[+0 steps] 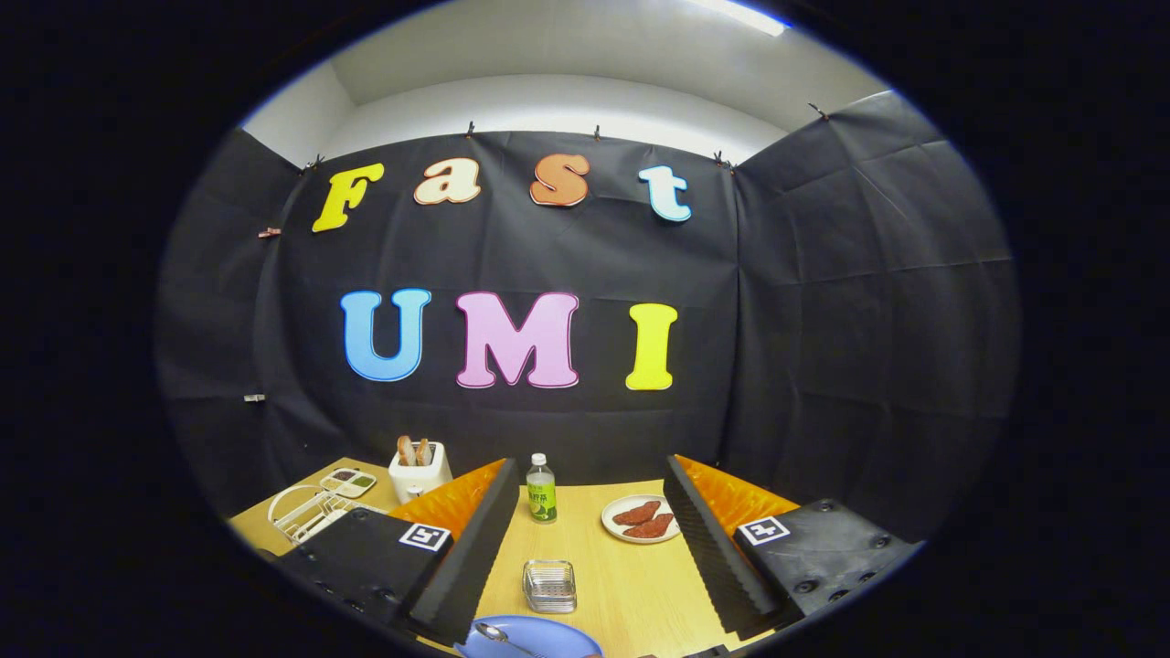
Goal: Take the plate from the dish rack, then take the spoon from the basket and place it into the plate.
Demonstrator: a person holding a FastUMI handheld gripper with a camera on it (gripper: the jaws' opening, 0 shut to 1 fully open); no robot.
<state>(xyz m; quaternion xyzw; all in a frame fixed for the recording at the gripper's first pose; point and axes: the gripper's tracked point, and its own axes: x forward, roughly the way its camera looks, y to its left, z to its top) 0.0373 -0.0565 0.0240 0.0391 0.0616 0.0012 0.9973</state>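
Gripper (585, 567) jaws wide, holding nothing; at six o'clock, a slim metal spoon (501, 637) lies on the round blue plate (530, 638). Likely light, stiff, slippery; best pinched mid-handle.

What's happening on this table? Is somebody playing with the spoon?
A person is working with a hand-held gripper, and right now its two fingers are spread wide open with nothing between them. A spoon lies in the blue plate close in front of the fingers. Just beyond sits a small metal basket. Farther off are a bottle, a white plate with reddish food, a toaster and a white dish rack.
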